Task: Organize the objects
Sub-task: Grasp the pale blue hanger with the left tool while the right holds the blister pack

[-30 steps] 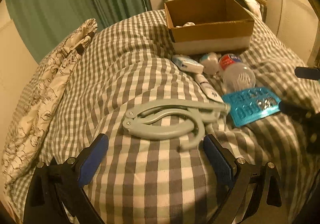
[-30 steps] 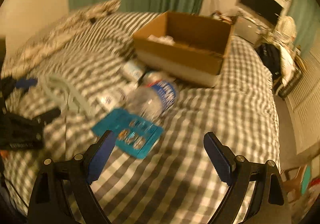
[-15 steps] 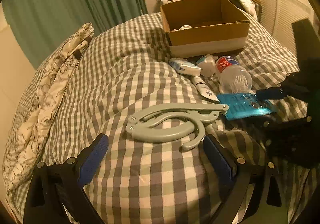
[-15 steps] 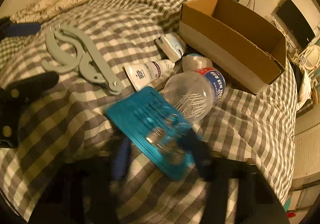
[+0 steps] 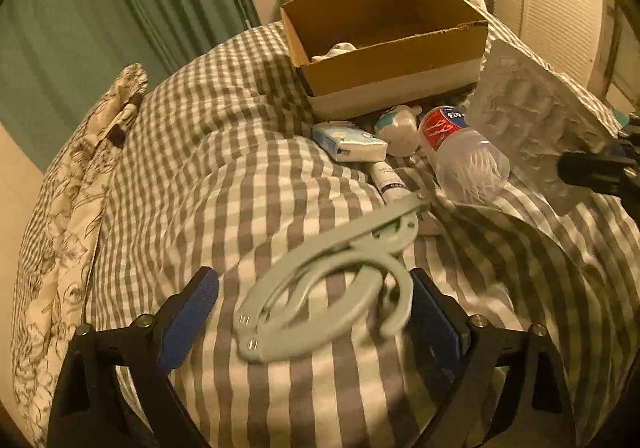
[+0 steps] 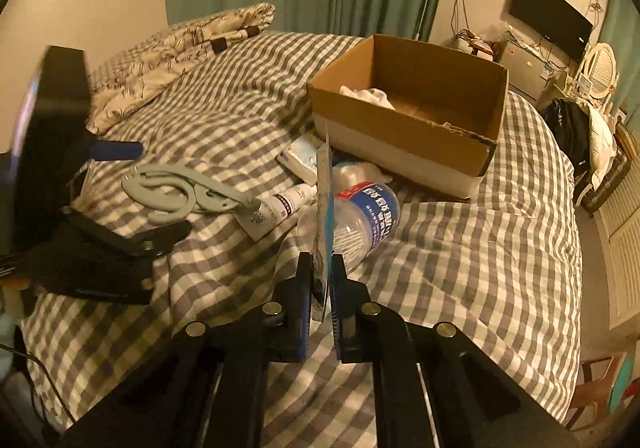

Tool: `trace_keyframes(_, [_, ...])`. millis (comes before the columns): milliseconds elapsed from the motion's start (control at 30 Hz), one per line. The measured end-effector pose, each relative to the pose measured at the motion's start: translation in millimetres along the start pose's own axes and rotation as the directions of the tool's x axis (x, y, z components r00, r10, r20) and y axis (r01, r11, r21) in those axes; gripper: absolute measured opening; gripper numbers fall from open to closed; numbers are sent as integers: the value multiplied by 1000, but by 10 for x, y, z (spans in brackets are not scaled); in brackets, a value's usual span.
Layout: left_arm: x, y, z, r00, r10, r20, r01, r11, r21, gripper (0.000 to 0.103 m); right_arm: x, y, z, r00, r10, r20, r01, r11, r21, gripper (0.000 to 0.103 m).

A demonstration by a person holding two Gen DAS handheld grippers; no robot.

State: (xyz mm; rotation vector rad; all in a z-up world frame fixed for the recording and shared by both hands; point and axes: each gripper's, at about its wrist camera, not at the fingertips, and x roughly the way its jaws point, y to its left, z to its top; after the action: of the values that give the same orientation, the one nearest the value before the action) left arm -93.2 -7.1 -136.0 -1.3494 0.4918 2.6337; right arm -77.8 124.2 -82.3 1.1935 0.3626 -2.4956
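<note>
Near the bottle (image 6: 360,216), right gripper (image 6: 320,288) clamped on blister pack (image 6: 325,200) edge; could slip out. Left gripper (image 5: 312,312) released around hanger (image 5: 320,288). Box (image 6: 400,136) far.

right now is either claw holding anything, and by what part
The right claw is shut on the blue blister pack, pinching its near edge so it stands on edge. The left claw is open around the grey hanger, holding nothing.

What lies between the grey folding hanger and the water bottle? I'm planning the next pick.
In the right wrist view, a white tube lies between the hanger and the bottle, its crimped end by the hanger's tip.
</note>
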Motion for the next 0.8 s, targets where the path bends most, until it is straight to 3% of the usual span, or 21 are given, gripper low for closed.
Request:
trace_keyframes(100, [118,-26,42,998,-42,-38,43,999,30,79,17,9,13,1000,9,-2,-9,1000,5,8])
trace_keyframes(233, [129,-22,38,996,-70,-52,72,997,41,78,33,1,-7,1000,15,-7,-14,1000,11,8])
trace_keyframes(367, [83,29,33,992,-114,-56,114,993,-13,78,-1,-13,-24,1000,13,-1,-13,1000,16,8])
trace_keyframes(400, [66,43,36,991,-123,-53,122,992,-29,75,-15,-13,-23,1000,12,3,-12,1000,17,8])
trace_keyframes(467, [-5,62,49,989,-146,-32,144,988,-59,58,-51,-18,-17,1000,12,11,-12,1000,20,8])
trace_keyframes(500, [-61,66,68,987,-160,-10,159,985,-67,33,-77,-19,-14,1000,11,17,-11,1000,22,8])
trace_keyframes(567, [-119,56,110,987,-162,-6,161,984,-74,29,-134,-21,-8,1000,5,27,-5,1000,23,8])
trace_keyframes(700, [-227,20,148,995,-100,26,102,993,-62,19,-234,-26,-8,999,-2,41,1,1000,28,8])
trace_keyframes(800, [-347,88,185,993,-102,58,107,990,-90,16,-305,-26,-12,999,-2,52,0,1000,31,8])
